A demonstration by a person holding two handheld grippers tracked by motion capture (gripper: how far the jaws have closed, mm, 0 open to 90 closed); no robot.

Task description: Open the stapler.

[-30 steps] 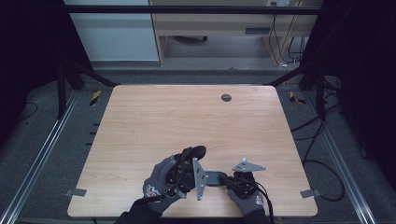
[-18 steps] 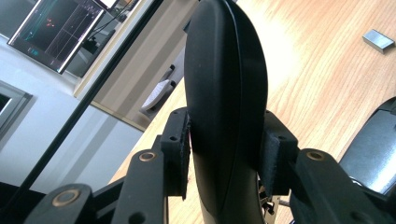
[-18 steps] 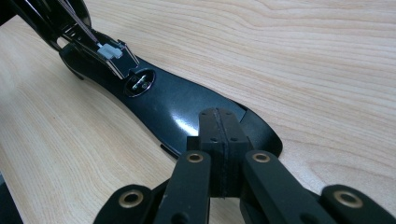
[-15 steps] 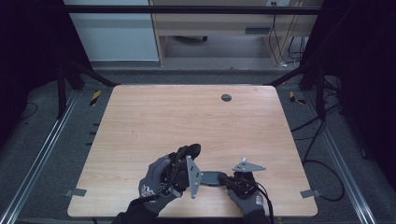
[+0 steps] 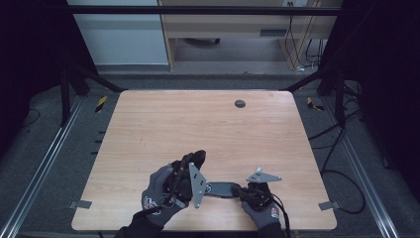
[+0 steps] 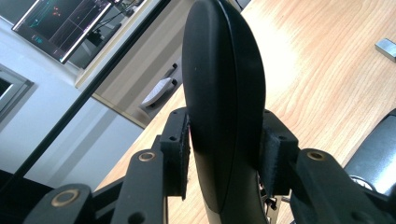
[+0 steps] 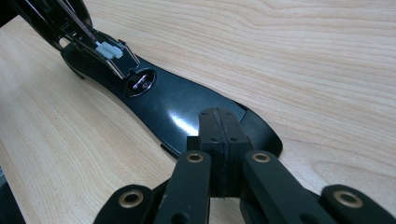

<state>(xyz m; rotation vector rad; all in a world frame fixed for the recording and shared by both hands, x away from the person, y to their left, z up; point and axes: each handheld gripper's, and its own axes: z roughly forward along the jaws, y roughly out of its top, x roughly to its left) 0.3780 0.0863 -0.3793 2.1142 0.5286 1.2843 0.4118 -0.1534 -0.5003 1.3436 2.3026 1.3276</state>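
A glossy black flat plate with an oval window lies on the wooden table near its front edge. My right gripper is shut, pads together, its tip resting on the plate's near end. A black domed shell stands on edge between the pads of my left gripper, which is shut on it. In the high view the left gripper holds the shell at the left end of the plate, and the right gripper sits at the plate's right end. Gloved hands hold both.
A round dark grommet sits in the tabletop near the far edge. Small metal brackets stick out at the front corners. A small metal block lies on the wood. Cables trail on the floor at the right.
My left hand with the shell has shifted slightly to the left. The right gripper and the plate have stayed put.
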